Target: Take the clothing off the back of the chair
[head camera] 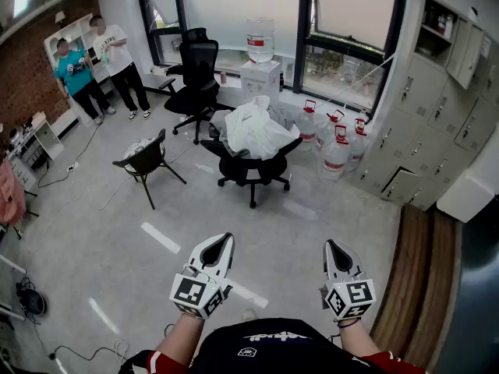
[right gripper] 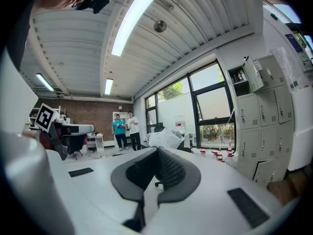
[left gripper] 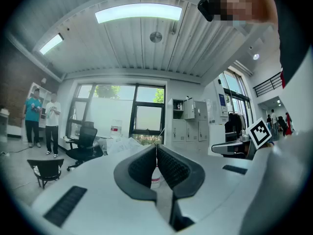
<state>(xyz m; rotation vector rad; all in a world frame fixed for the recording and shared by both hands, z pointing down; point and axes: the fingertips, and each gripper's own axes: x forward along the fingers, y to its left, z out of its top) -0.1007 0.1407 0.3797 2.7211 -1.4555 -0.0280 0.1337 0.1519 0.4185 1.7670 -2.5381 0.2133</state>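
—White clothing is spotted, heaped over the back and seat of a black office chair out on the grey floor.

—And the grippers, how are they placed?

—Both are held low and close to the body, well apart from that chair. The left gripper is pointed forward with its jaws pressed together, and nothing is caught between them. The right gripper is carried alongside, jaws likewise closed, nothing pinched.

—So the garment is untouched?

—Untouched. In the left gripper view it is seen far beyond the jaw tips and a little to their left. In the right gripper view it is seen just above the tips, almost dead ahead, again far off.

—What is found around the chair?

—A water dispenser is stood behind it by the window. A cluster of water jugs is set on the floor to its right, and a small black chair is parked to its left. Two people are seen standing far back on the left, near the brick wall.
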